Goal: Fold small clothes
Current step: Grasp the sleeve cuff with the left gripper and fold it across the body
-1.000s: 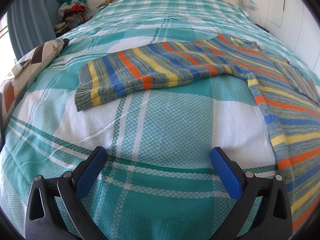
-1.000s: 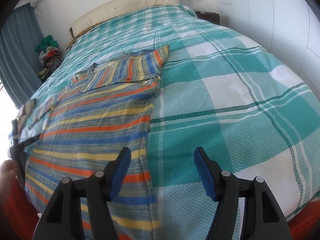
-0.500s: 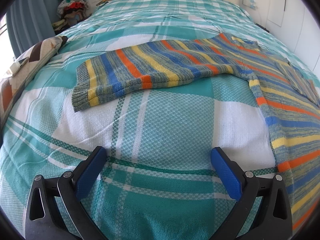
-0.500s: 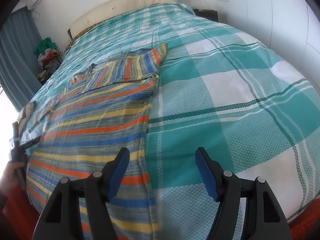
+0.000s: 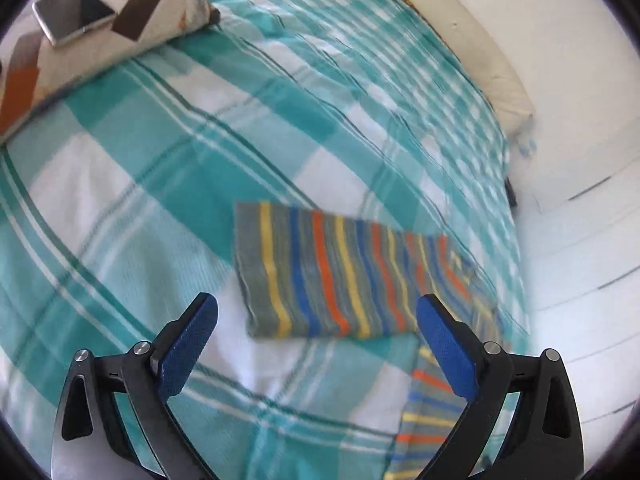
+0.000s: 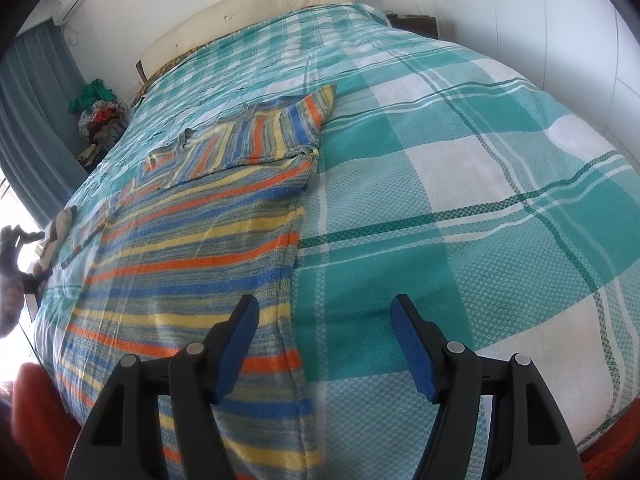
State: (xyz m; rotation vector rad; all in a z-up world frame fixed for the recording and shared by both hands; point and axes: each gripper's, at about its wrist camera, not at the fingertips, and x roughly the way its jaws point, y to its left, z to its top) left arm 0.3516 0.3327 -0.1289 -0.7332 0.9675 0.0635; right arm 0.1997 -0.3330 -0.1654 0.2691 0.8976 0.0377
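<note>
A striped knit sweater [image 6: 192,240] in grey, blue, orange and yellow lies flat on the bed, its right sleeve [image 6: 260,136] folded across the chest. Its left sleeve [image 5: 320,280] stretches out over the checked cover. My left gripper [image 5: 316,320] hovers open above that sleeve's cuff end, nothing between its blue pads [image 5: 188,344]. My right gripper [image 6: 324,320] stands open over the sweater's right side seam near the hem, touching nothing. At the left edge of the right wrist view, the left gripper [image 6: 16,248] shows blurred, in a hand.
A teal and white checked cover [image 6: 480,200] spreads over the bed. A patterned cushion [image 5: 120,28] with a phone [image 5: 74,12] on it lies at the bed's left side. Cream headboard [image 6: 248,12], grey curtain [image 6: 28,120], a pile of clothes [image 6: 100,112] and white walls surround it.
The left gripper rose, swung in over the left sleeve and rolled; its view is blurred now. The sweater and the right gripper have stayed put.
</note>
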